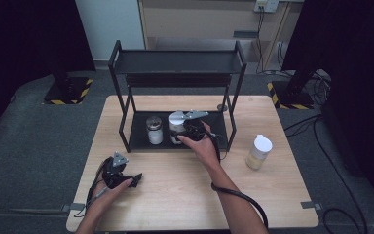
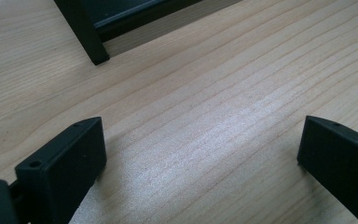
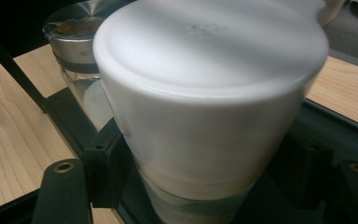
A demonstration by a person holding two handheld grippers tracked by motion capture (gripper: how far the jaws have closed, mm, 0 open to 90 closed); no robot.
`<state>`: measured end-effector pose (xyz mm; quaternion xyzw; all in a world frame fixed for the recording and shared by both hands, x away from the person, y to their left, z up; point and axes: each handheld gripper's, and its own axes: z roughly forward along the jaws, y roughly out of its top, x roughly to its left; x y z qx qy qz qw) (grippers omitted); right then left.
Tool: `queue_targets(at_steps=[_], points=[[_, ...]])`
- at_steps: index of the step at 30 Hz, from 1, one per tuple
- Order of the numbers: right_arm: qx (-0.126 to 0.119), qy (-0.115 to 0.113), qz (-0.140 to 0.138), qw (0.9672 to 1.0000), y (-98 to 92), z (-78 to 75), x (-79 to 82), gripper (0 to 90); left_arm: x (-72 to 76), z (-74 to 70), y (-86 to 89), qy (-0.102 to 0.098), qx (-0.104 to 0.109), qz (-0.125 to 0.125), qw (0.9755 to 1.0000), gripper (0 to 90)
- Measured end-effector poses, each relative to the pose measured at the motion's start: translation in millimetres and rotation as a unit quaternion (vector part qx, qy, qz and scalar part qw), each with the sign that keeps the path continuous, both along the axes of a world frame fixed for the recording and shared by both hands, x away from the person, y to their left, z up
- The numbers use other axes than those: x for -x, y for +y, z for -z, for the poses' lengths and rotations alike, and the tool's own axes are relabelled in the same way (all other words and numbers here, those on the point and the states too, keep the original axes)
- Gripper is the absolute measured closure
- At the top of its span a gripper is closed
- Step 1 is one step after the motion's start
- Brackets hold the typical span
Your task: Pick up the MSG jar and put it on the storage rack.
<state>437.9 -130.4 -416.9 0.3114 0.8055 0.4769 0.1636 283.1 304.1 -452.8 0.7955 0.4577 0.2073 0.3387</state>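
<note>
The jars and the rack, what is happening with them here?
A person works with two handheld grippers. The right gripper is shut on a white-lidded jar on the lower shelf of the black rack, beside a steel-lidded jar. The left gripper rests open over the table. Another jar stands at the right.

- A light wooden table (image 1: 272, 195) stands on a dark grey carpeted floor (image 1: 29, 151).
- Metal brackets (image 1: 311, 205) clip its near corners.
- Black curtains (image 1: 24, 39) hang at the far left and far right, leaving those sides dark.
- Two stand bases edged with yellow-and-black hazard tape (image 1: 68, 91) sit on the floor beyond the table.
- A pale wall panel (image 1: 109, 24) shows at the back.
- Beside it stands a beige wooden cabinet (image 1: 199, 22), with a power socket (image 1: 266, 6) at its upper right.
- Black cables (image 1: 316, 126) trail across the floor at the right.
- Light falls from above, brightest on the tabletop.
</note>
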Motion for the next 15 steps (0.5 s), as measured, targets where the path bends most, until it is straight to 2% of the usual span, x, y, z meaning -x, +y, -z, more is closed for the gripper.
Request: queue_targets(at_steps=[15], points=[[0.001, -0.001, -0.002, 1.0000, -0.4, -0.2, -0.4, 30.3, 0.0, 0.0, 0.0, 0.000, 0.000, 0.000, 1.0000, 0.0]])
